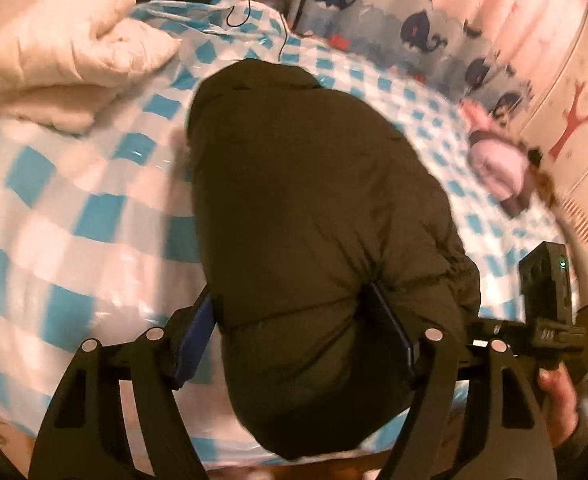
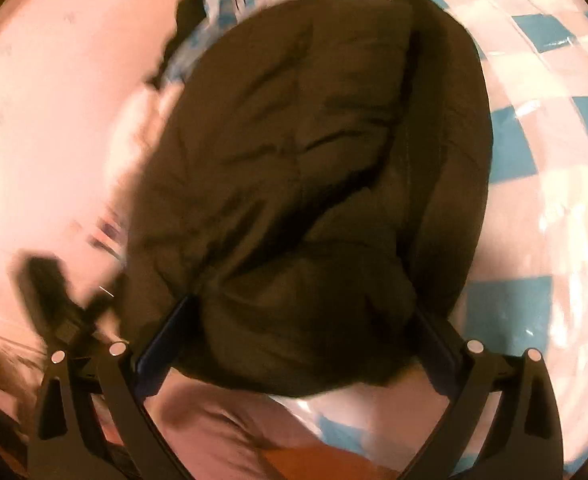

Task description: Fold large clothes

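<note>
Left wrist view: we see our left gripper [image 1: 294,336] with jaws set wide, both blue pads pressed against the near end of a dark olive puffy padded jacket [image 1: 314,200], clamping a thick bunch of it. Right wrist view: our right gripper [image 2: 302,340] likewise squeezes a bulging fold of the jacket between widely spread fingers. The jacket lies folded lengthwise on a glossy blue-and-white checked plastic sheet [image 1: 73,200] covering a bed. A fluffy white blanket [image 1: 61,64] sits at the far left. A whale-print padded bumper [image 1: 414,20] lines the far edge, with a pink doll [image 1: 494,164] beside it.
</note>
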The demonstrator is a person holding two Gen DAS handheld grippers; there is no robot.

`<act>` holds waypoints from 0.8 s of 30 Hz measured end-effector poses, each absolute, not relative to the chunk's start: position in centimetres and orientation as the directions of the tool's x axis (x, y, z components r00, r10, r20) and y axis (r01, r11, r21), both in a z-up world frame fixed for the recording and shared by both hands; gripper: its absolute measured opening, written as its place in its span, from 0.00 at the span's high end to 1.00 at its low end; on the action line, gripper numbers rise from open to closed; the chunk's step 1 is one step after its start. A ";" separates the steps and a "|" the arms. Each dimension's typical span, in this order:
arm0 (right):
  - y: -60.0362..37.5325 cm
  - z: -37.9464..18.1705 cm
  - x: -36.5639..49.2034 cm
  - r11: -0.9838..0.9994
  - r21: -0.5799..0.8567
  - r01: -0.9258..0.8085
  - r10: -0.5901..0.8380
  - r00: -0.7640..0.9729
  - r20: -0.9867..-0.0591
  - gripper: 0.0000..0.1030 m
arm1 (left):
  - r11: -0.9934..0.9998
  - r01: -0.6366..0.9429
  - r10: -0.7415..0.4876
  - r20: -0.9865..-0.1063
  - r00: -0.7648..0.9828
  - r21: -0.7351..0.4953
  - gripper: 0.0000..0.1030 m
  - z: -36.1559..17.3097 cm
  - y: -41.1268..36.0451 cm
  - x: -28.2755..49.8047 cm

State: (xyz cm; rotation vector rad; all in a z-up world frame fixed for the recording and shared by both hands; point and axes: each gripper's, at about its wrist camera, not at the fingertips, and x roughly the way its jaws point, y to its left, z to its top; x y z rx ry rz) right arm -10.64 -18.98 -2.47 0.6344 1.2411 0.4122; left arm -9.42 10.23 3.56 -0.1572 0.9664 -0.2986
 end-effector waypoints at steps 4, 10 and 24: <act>-20.5 0.2 -12.4 0.811 0.584 0.034 0.514 0.436 -0.739 0.06 | 0.977 0.118 -0.213 -0.780 0.588 -0.178 0.27 3.8 11.5 -11.1; -16.7 0.1 -10.6 0.964 0.253 -0.080 0.265 0.369 -0.891 0.06 | 0.985 0.118 -0.165 -0.865 0.474 -0.123 0.16 0.0 11.7 -10.1; -16.5 9.0 -2.2 0.938 0.334 -0.087 0.310 0.642 -0.701 0.06 | 0.983 0.131 -0.186 -0.709 0.680 -0.132 0.14 7.8 9.1 -9.2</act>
